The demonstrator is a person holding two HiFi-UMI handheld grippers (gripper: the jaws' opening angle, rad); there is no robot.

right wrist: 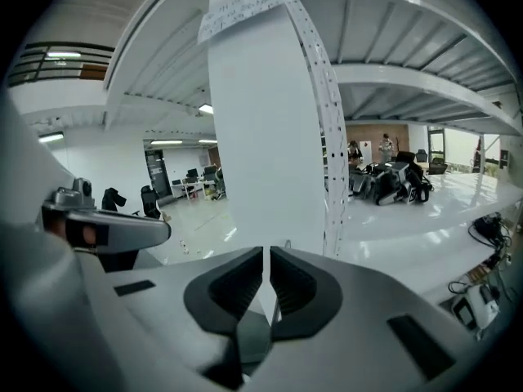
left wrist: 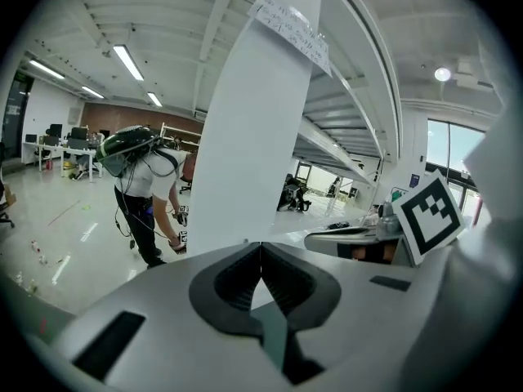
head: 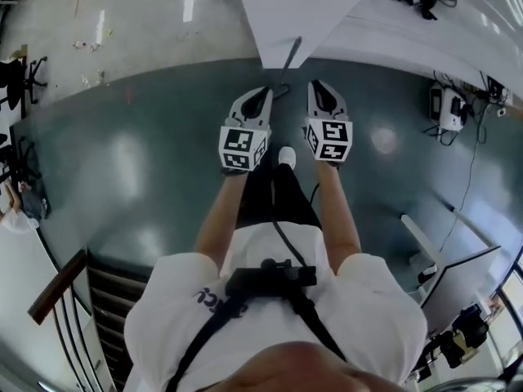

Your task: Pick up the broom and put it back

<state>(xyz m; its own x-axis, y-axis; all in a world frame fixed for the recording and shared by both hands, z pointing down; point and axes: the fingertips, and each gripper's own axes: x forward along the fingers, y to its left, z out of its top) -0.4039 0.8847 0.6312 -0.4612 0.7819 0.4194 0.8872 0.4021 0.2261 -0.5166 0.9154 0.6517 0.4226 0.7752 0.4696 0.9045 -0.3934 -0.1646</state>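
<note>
- Teal floor (head: 147,178), glossy and wide, spreads under the person. A white pillar (head: 298,6) rises straight ahead of both tools.
- Left gripper (head: 261,95) and right gripper (head: 321,90) are held side by side and point toward the pillar's foot. Each has its jaws pressed together with nothing between them.
- Broom (head: 291,60): a thin dark stick leans at the pillar's foot, just beyond the two tips and between them. I take it to be the broom's handle. The brush end cannot be made out.
- Handling, as a judgement: the handle looks long, stiff and light, and smooth enough to swivel or slide in a narrow pinch. The jaws must open first. One gripper at mid-handle and the other lower down should keep it from tipping.
</note>
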